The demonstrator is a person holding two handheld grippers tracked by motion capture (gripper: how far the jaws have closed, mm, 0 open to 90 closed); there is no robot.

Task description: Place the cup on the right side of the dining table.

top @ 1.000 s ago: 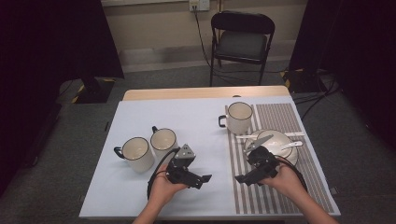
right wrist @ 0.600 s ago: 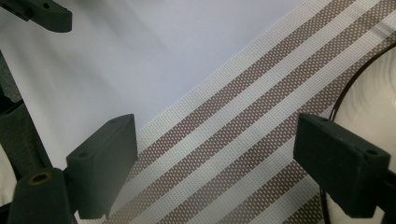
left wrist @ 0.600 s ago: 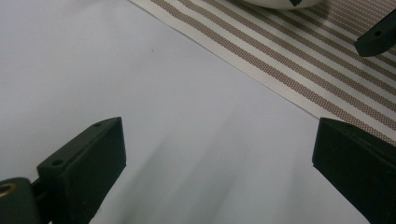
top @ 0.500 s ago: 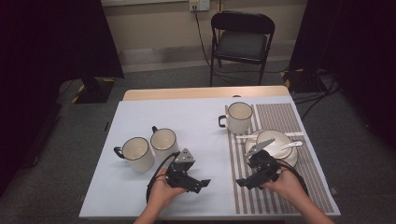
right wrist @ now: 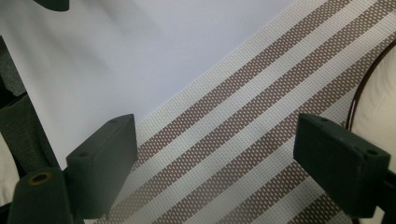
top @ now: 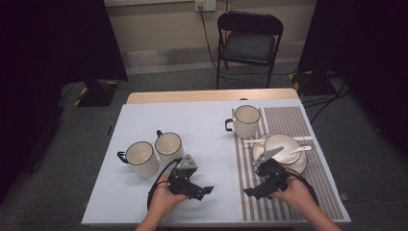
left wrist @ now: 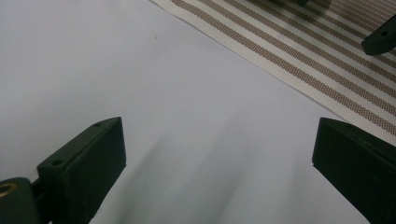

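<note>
Hovering low over the table [top: 144, 202], left tool [top: 204, 191] and right tool [top: 250, 192] both gape apart, empty; no legible writing anywhere.

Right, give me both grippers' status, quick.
Left gripper: open, jaws wide apart, nothing between them, over the white table.
Right gripper: open, empty, over the striped placemat near the plate.

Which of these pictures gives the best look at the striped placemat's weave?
The right gripper view: the striped placemat lies close, its weave sharp. The left gripper view catches a corner; the high view shows it whole but small.
</note>
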